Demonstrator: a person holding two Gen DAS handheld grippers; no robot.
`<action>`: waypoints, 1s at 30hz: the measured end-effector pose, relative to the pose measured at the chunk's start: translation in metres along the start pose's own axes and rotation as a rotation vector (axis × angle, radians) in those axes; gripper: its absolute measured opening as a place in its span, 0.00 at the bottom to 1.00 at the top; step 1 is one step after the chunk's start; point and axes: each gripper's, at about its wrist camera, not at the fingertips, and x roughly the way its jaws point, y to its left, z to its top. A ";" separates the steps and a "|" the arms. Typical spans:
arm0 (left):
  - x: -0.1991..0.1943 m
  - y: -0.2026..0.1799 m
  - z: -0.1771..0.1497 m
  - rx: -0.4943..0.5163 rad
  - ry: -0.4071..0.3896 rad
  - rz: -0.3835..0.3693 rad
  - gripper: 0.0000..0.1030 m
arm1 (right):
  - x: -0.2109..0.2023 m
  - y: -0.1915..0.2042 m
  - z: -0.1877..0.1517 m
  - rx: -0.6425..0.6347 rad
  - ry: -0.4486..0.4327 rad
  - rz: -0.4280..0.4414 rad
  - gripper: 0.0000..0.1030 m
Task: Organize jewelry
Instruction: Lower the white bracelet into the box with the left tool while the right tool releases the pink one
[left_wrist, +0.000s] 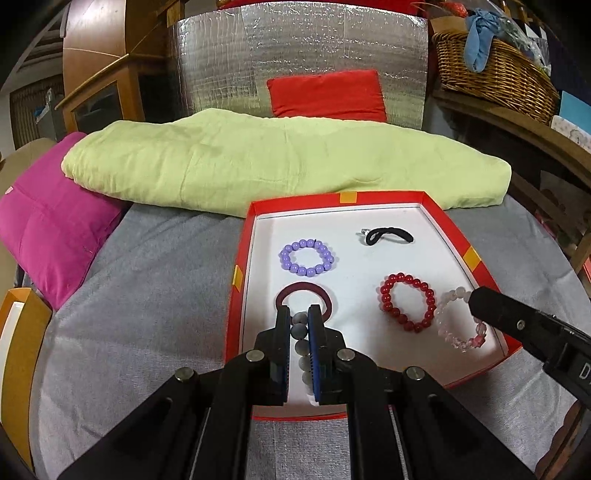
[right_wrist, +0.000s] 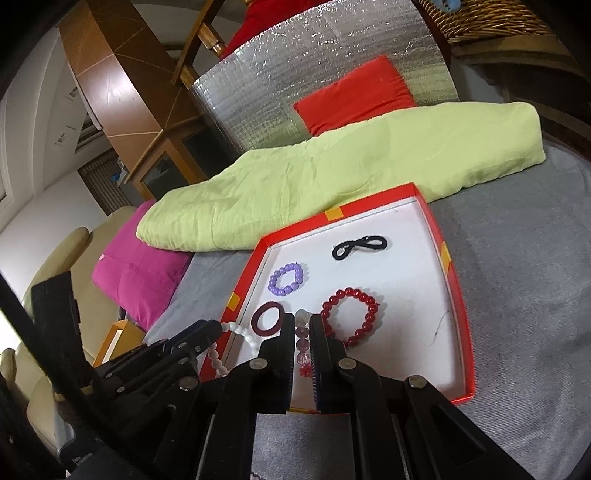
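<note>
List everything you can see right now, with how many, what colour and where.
Shallow cardboard box: one, red outside, white inside, on grey cover.
Purple bead bracelet: one, box back left.
Black hair tie: one, box back right.
Dark red ring bangle: one, box front left.
Red bead bracelet: one, box front right.
Grey-white bead bracelet: one, in left tongs.
Clear pink bead bracelet: one, in right tongs.
Folded blanket: one, pale green, behind box.
Cushions: magenta, red.

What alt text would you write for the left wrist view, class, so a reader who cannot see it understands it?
The left tool pinches a grey bead bracelet over a red tray on a grey cloth. Purple and red bead bracelets, a maroon ring and a black hair tie lie inside; the right tool grips a pale pink bracelet.
</note>
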 end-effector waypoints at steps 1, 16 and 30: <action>0.001 0.001 0.000 -0.001 0.003 -0.002 0.10 | 0.002 -0.002 -0.001 0.008 0.008 -0.001 0.08; 0.014 -0.006 -0.002 -0.023 0.012 -0.097 0.10 | 0.023 -0.012 -0.009 0.062 0.073 -0.005 0.08; 0.041 -0.002 -0.013 -0.050 0.108 -0.065 0.10 | 0.036 -0.022 -0.016 0.082 0.115 -0.076 0.11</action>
